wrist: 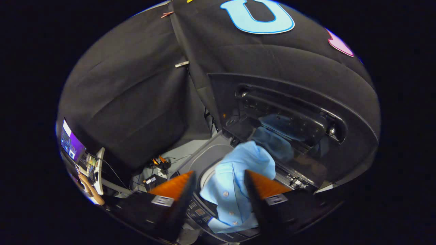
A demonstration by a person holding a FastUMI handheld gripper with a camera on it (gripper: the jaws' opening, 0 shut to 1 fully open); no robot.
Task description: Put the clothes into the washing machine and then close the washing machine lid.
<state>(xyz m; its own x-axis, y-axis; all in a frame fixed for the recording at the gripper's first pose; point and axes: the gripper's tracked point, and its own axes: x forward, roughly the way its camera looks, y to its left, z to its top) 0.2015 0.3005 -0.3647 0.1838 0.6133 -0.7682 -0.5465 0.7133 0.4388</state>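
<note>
Left of the washing machine, a lit screen [71, 144] stands low against the black cloth wall, and a tangle of cables and small devices [157, 170] lies on the pale floor between the screen and the machine.

The top-loading washing machine with a dark body and a pale round tub opening [207, 160] sits just beyond the fingers, its control panel [199, 212] on the near rim. The gripper [219, 190] hangs over that rim with a pale blue buttoned cotton shirt [238, 180] between its two fingers. The gap between the fingers is fairly wide, yet the cloth fills it and hangs bunched from them — so it looks grasped, though I cannot tell for certain that both fingers press on it. The shirt's bulk is above the tub mouth; its lower hem trails over the control panel.

To the right, the dark glossy hinged lid [289, 115] stands raised behind the tub, mirroring the shirt.

To do this step well, carry the bundle further over the tub centre before letting go — the hem likely needs to clear the rim, or it may snag when the lid comes down.
</note>
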